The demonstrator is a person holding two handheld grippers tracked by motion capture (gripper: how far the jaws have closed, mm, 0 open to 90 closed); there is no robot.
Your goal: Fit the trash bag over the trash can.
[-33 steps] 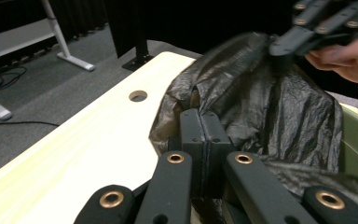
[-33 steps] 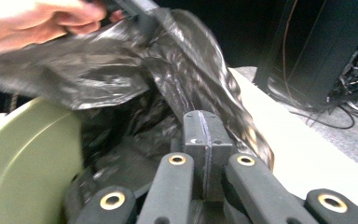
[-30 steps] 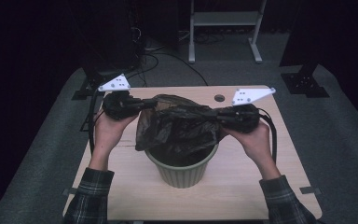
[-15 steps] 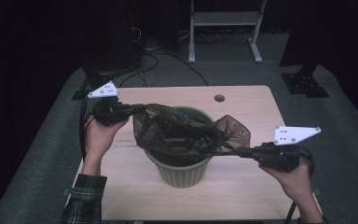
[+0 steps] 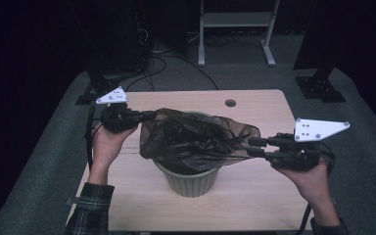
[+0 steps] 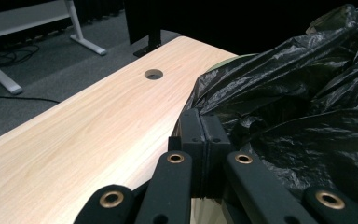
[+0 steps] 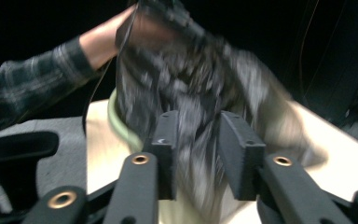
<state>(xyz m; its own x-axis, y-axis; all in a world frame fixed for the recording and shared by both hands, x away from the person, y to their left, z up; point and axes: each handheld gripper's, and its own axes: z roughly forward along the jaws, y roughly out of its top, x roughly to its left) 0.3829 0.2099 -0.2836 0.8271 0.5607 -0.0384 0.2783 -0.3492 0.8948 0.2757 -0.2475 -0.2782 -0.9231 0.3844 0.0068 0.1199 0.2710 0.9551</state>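
A green bin (image 5: 191, 181) stands mid-table with a black plastic bag (image 5: 196, 139) draped over its mouth. At the bag's left edge my left gripper (image 5: 149, 116) is shut on the film, and in the left gripper view its jaws (image 6: 203, 135) pinch the bag (image 6: 298, 107). Off the bin's right side, my right gripper (image 5: 252, 147) has the bag's stretched corner reaching between its jaws. Those jaws have just been opening. In the right gripper view they (image 7: 196, 140) stand apart, with blurred bag film (image 7: 186, 84) in the gap and the bin's rim (image 7: 116, 121) behind.
The wooden table (image 5: 254, 196) has a cable hole (image 5: 230, 103) near its far edge. Beyond it are grey carpet, a white stand's legs (image 5: 235, 29) and black stands with cables. The person's left hand (image 7: 105, 42) in a plaid sleeve holds the far gripper.
My right gripper moved from the bin's rim out to the right and nearer the front edge, drawing the bag's corner with it, and its jaws parted. The left gripper kept its hold.
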